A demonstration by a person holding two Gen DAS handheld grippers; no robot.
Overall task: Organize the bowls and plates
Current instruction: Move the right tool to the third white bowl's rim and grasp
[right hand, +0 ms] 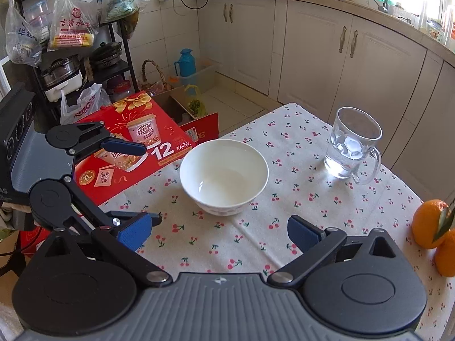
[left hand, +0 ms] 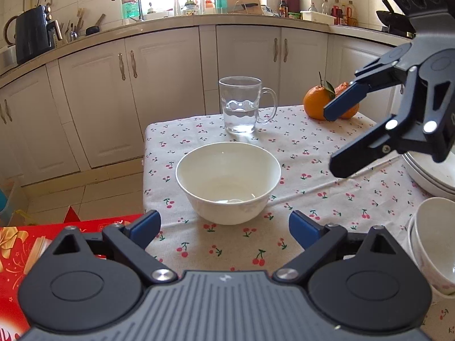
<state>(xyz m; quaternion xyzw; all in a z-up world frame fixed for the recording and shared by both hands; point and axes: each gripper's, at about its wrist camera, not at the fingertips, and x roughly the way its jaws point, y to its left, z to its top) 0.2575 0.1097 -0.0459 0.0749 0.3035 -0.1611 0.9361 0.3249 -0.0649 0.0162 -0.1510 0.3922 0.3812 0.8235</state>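
Cherry-print cloth is covering the surface (left hand: 312,153), where a white bowl (left hand: 227,182) is sitting near the left edge, just beyond the left tongs (left hand: 224,227), spread and holding nothing. Right tongs (left hand: 331,139) are hovering spread near stacked plates (left hand: 426,176) and bowls (left hand: 435,244); a glass mug (left hand: 241,105) is standing far behind.

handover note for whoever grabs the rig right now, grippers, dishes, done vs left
Left gripper: open, empty, aimed at the lone white bowl.
Right gripper: open, empty, facing the same bowl.
Bowl sits alone mid-table, in front of the glass mug.
Stacked bowls and plates are at the table's right side.
Done: those stacks look formed.
Left: probably move the lone bowl onto the bowl stack.
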